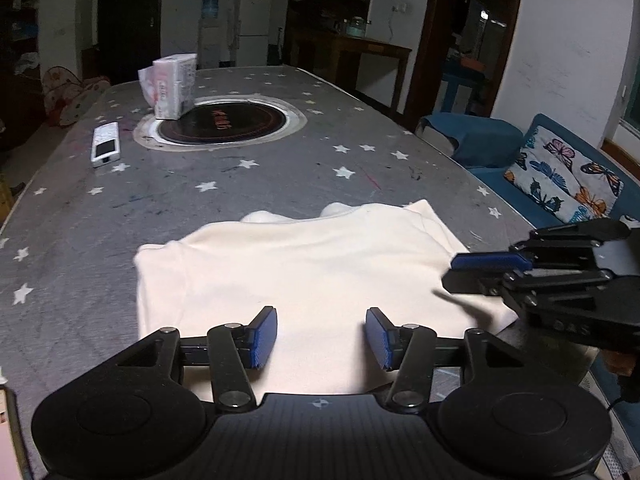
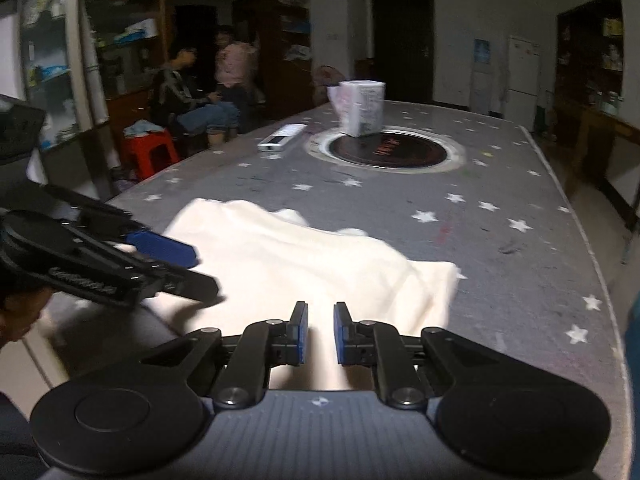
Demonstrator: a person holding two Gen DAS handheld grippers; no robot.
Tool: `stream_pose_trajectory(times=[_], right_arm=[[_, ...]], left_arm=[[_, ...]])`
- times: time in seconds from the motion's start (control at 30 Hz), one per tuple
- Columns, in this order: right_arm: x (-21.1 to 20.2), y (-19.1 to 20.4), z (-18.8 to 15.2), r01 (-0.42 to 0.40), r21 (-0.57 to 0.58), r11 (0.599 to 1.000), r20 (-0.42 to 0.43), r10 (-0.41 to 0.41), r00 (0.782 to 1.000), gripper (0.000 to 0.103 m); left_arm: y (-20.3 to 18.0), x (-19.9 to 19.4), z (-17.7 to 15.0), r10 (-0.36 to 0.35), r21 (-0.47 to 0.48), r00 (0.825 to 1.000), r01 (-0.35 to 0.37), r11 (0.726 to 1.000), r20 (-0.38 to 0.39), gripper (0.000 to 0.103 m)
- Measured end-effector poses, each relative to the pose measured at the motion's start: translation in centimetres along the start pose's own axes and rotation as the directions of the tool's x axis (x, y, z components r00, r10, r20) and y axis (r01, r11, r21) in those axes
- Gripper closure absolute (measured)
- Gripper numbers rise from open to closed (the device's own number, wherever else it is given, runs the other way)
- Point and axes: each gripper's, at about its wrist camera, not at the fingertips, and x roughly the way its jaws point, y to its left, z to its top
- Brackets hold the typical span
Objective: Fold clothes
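A cream garment (image 1: 296, 264) lies folded flat on the grey star-patterned table (image 1: 160, 200), near its front edge. My left gripper (image 1: 321, 326) is open just above the garment's near edge and holds nothing. My right gripper (image 2: 321, 322) hovers over the garment (image 2: 304, 256) near its right part, jaws a small gap apart, nothing between them. The right gripper also shows in the left wrist view (image 1: 476, 270) at the garment's right edge. The left gripper shows in the right wrist view (image 2: 176, 264) at the garment's left side.
A white remote (image 1: 105, 144), a white bagged box (image 1: 172, 84) and a round black inset hob (image 1: 222, 122) sit farther back on the table. A blue sofa with a butterfly cushion (image 1: 564, 172) stands right of the table. Two people (image 2: 208, 80) sit by a red stool at the left.
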Motion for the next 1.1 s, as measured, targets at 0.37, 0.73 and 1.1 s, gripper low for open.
stream_pose_trajectory(times=[0.37, 0.73, 1.1], right_arm=[[0.3, 1.7, -0.9, -0.047, -0.059, 0.997, -0.045, 0.044, 0.998, 0.086], [3.2, -1.7, 2.8, 0.009, -0.003, 1.000, -0.022, -0.009, 1.000, 0.084], [5.7, -3.9, 2.9, 0.081, 0.039, 0.996, -0.065, -0.078, 0.995, 0.084]], left_arm=[[1.8, -1.0, -1.2, 0.008, -0.045, 1.000, -0.009, 0.999, -0.001, 0.050], [3.2, -1.3, -1.2, 0.053, -0.077, 0.999, -0.053, 0.996, 0.001, 0.047], [3.4, -1.8, -1.0, 0.053, -0.073, 0.999, -0.052, 0.996, 0.010, 0.045]])
